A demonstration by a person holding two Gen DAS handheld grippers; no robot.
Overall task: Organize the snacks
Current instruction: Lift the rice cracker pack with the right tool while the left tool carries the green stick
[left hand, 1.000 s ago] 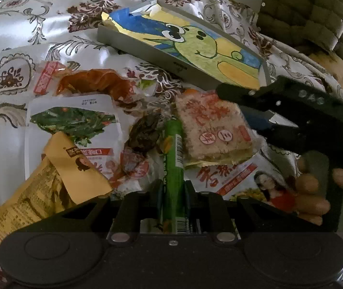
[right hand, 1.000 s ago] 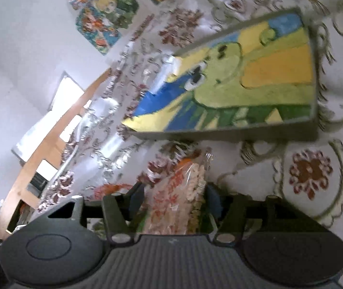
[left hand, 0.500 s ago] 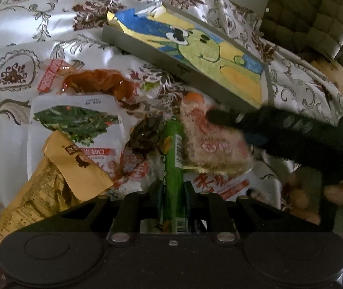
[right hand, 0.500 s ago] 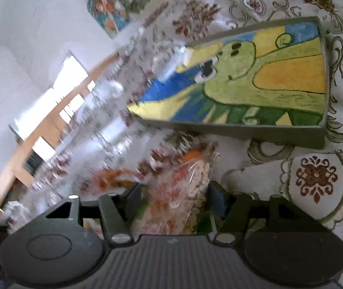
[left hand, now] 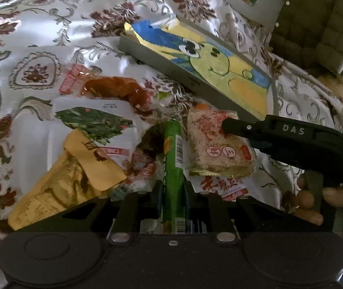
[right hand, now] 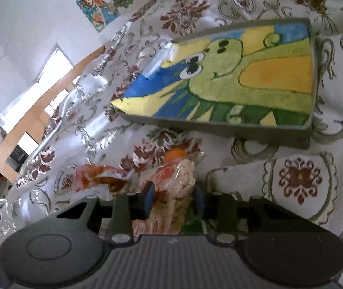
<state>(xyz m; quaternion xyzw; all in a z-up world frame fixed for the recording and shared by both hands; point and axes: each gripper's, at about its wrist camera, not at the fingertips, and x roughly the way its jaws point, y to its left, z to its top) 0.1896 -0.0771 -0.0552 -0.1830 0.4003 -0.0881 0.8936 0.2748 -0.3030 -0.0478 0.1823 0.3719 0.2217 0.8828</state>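
My left gripper is shut on a green snack tube that points forward over the snack pile. My right gripper is shut on a clear-wrapped rice cracker pack; the pack also shows in the left wrist view, with a right finger on top of it. A shallow grey tray with a green cartoon drawing inside lies just beyond; it also shows in the left wrist view.
Loose snacks lie on the floral cloth: a yellow packet, a white packet with greens, a red-brown meat packet, a dark wrapped snack. A quilted olive cushion sits far right.
My right gripper's jaws have closed onto the rice cracker pack. The left gripper has kept the green tube and shifted slightly back.
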